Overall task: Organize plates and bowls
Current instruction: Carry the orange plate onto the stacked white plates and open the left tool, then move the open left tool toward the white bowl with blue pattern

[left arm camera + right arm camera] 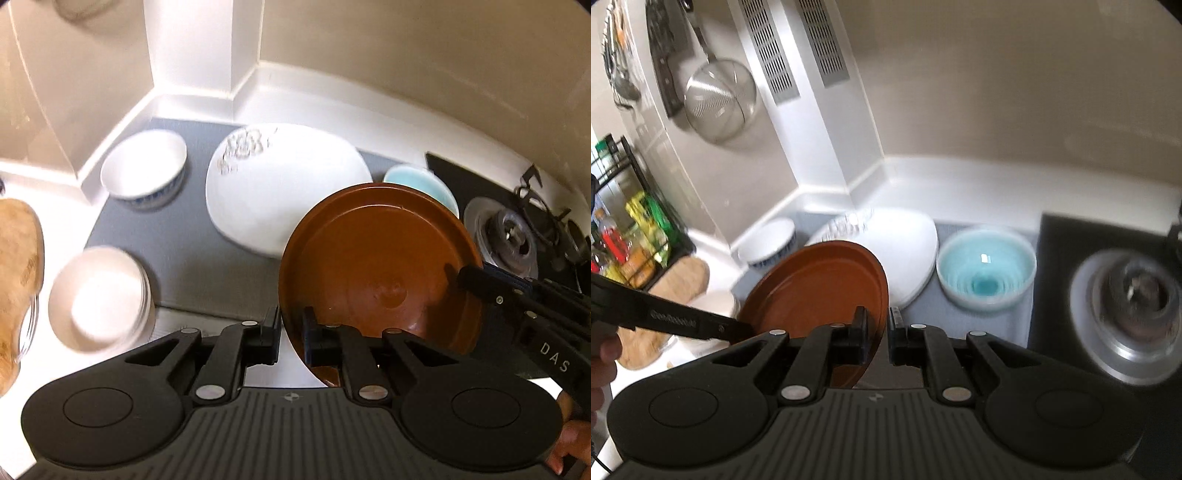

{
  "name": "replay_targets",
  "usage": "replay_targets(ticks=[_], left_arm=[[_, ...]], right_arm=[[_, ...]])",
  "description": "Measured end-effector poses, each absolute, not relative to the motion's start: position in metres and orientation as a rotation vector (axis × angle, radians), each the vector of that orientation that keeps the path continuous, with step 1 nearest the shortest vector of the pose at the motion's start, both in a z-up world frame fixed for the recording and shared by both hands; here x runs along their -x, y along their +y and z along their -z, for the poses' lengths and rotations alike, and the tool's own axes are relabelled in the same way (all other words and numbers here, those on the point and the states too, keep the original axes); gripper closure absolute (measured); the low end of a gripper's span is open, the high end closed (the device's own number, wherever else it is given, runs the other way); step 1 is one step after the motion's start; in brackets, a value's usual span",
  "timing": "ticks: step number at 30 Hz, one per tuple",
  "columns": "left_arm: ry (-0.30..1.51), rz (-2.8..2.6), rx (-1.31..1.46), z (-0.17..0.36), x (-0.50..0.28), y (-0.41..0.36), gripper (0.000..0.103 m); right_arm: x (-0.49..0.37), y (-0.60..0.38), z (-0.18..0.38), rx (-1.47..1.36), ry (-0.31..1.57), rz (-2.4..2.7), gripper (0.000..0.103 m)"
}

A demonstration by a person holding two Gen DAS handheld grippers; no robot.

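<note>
Both claws pinch the brown plate: my left claw (290, 328) nips its near rim, and my right claw (877, 328) nips the rim on the other side. I hold the brown plate (380, 266) tilted in the air above the gray mat (177, 236), in front of the white plate and the blue bowl.

I think this step is carrying the plate to a stack. To do it well, I keep both claws squeezed tight and move them together, so the plate does not twist or slip. I lift it clear of the other dishes, then set it down flat and slowly.

Now I count, biggest first. One big white plate (288, 188) lies on the mat. One brown plate is in my claws. One stack of white bowls (99, 295) sits at the mat's near left edge; I cannot tell how many are in it. One white bowl with blue marks (144, 170) sits at the back left. One light blue bowl (986, 269) sits on the right, near the stove burner (1126, 314).
</note>
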State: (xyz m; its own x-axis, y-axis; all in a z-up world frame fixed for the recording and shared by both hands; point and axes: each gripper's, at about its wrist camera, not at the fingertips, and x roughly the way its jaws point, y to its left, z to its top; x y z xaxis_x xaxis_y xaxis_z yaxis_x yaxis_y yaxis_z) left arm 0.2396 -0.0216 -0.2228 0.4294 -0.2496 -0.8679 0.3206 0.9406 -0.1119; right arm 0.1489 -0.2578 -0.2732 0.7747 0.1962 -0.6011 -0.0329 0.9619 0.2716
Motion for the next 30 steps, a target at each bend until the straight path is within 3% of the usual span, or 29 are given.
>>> replay_targets(ticks=[9, 22, 30], left_arm=[[1.019, 0.312, -0.044, 0.207, -0.277, -0.014, 0.09], [1.245, 0.179, 0.016, 0.287, -0.393, -0.02, 0.09], [1.237, 0.139, -0.051, 0.305, -0.425, -0.03, 0.09]], right_arm=[[-0.191, -0.256, 0.256, -0.239, 0.627, -0.138, 0.091], [-0.285, -0.253, 0.329, -0.331, 0.756, -0.114, 0.096], [-0.321, -0.245, 0.354, -0.265, 0.783, -0.095, 0.096]])
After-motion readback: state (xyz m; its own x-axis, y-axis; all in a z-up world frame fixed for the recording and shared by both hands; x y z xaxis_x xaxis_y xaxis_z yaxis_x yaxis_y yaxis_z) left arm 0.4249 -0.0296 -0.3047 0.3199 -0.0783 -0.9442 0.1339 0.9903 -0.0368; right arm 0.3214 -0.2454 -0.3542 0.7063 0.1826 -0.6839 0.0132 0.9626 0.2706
